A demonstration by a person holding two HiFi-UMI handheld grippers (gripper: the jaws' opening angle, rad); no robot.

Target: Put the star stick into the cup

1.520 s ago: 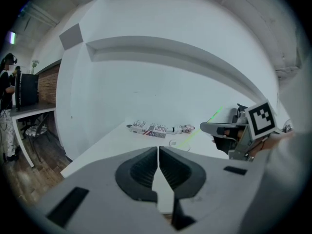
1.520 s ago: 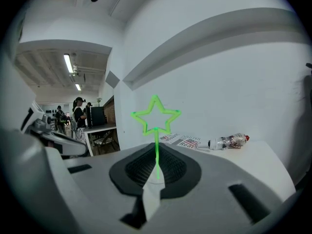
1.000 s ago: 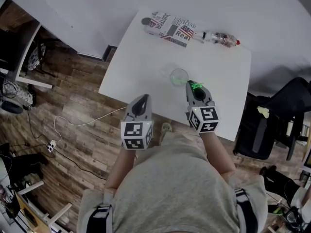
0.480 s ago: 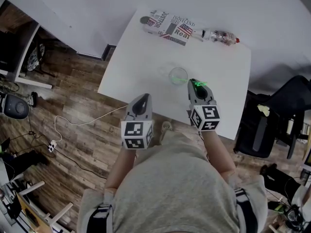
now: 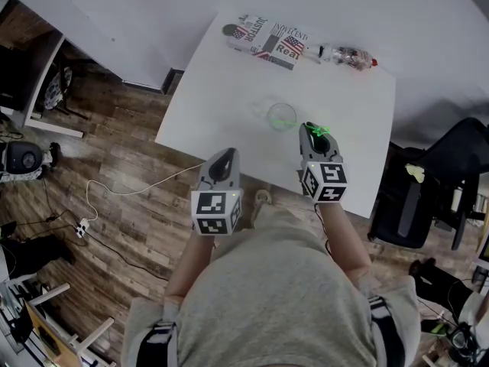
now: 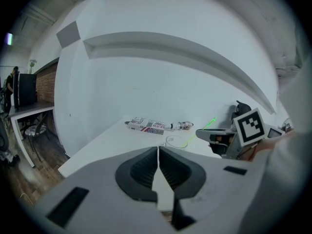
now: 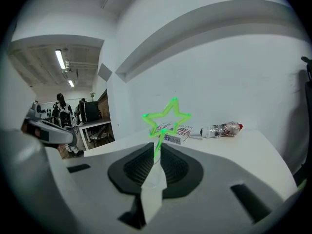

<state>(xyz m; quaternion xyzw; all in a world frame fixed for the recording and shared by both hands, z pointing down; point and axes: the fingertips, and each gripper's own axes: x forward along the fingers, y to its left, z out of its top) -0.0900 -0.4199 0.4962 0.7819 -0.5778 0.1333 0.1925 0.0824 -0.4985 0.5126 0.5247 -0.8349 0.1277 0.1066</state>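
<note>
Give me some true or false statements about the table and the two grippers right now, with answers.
1. The left gripper's jaws stand wide apart. False: they are together, with nothing between them.
2. The star stick stands between the right gripper's jaws. True; those jaws have just been opening.
3. The cup lies on its side. False: it stands upright on the table.
4. A bottle lies beside a printed box at the table's far edge. True.
5. In the head view the cup is right of the right gripper. False: it is left of it.
</note>
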